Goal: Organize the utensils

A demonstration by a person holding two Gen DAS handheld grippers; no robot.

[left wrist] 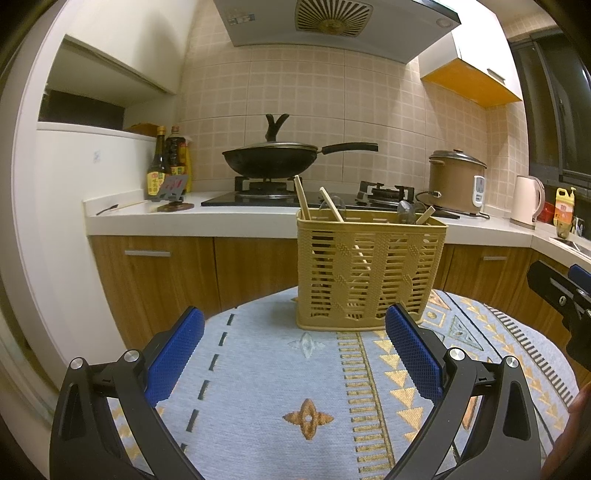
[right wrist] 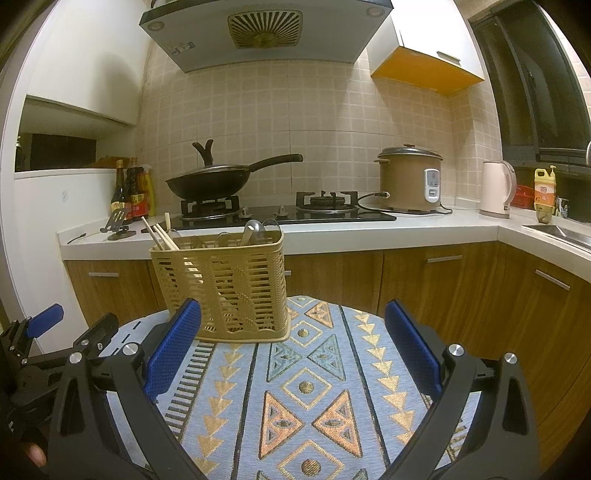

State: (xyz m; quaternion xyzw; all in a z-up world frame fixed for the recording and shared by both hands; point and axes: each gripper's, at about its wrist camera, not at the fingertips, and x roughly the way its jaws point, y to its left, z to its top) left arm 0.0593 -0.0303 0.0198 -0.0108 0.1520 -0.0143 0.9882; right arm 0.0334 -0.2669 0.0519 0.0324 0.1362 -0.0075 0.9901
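Hovering spread and empty, both hand-held grippers — left [left wrist: 293, 354], right [right wrist: 293, 349] — faced the basket [left wrist: 369, 269] at twelve o'clock, chopsticks [right wrist: 160, 234] already stowed.

Beige tiled wall [right wrist: 325, 110] above white countertop [right wrist: 406, 229], wooden cabinets [right wrist: 424, 284], range hood [right wrist: 258, 33].
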